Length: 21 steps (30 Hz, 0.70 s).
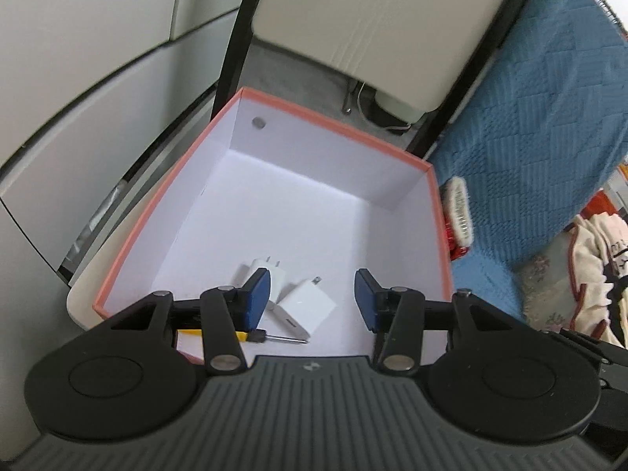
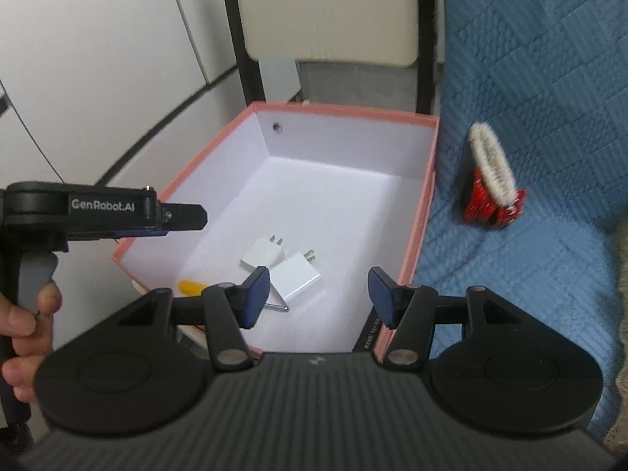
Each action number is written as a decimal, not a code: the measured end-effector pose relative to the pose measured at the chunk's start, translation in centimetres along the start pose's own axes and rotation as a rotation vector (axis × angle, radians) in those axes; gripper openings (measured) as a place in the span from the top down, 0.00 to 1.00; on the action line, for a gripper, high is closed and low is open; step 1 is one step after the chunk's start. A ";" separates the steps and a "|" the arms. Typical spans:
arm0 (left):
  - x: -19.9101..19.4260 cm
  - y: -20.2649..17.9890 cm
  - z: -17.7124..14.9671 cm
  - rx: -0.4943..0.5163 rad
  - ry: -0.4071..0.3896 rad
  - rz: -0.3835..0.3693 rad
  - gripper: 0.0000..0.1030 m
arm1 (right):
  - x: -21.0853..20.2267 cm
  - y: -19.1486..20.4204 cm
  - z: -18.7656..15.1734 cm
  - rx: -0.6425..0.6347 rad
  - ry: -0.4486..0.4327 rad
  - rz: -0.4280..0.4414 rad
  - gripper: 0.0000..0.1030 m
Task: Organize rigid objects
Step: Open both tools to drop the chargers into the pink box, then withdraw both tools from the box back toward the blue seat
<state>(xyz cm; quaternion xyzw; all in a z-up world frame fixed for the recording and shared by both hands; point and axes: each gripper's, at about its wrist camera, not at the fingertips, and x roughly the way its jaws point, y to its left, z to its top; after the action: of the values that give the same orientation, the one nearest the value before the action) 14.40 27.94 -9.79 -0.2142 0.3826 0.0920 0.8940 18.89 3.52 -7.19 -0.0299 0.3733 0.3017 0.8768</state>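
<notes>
two claws hover over one open box (image 1: 271,108) with a salmon-pink rim and smooth white walls, seen here from both wrist cameras. the left claw (image 1: 312,300) stands wide open with nothing between its blue pads, and the right claw (image 2: 318,294) is likewise spread wide and holds nothing. on the box's flat white floor lie three rigid things: two glossy white square chargers and one screwdriver. the first charger (image 1: 263,276) shows its two metal prongs and rests touching the second charger (image 1: 306,306), whose prongs also point toward the far wall. the screwdriver (image 1: 274,336), with a yellow handle, a black collar and a thin metal shaft, lies just beside them near the box's front wall, its handle partly hidden behind the left claw's linkage. one small round grey disc (image 1: 258,122) sits on the far inner wall. in the right wrist view the same chargers (image 2: 261,255) (image 2: 298,278) and the yellow handle (image 2: 192,287) appear, and the left claw's black body, lettered "genrobot.ai", enters from the left in a person's hand (image 2: 23,337). outside the box, on a blue quilted cover (image 2: 530,117), rests one shiny red object with a white furry rim (image 2: 490,184). a cream chair back (image 2: 329,11) on a black frame rises behind.
</notes>
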 end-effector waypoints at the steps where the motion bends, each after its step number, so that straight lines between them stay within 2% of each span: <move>1: -0.6 -0.4 -0.2 0.003 -0.008 -0.004 0.48 | -0.7 -0.1 -0.1 -0.001 -0.012 -0.001 0.44; 7: -4.2 -3.2 -1.3 0.026 -0.064 -0.027 0.48 | -4.9 -0.9 -0.9 0.008 -0.088 0.000 0.44; 21: -10.2 -9.3 -5.8 0.119 -0.137 -0.098 0.48 | -12.3 -4.0 -4.6 0.033 -0.178 -0.070 0.44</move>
<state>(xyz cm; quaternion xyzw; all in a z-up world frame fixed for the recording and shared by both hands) 6.64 17.04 -3.12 -0.1723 0.3145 0.0396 0.9327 11.48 -7.23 -2.93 -0.0014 0.2976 0.2662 0.9168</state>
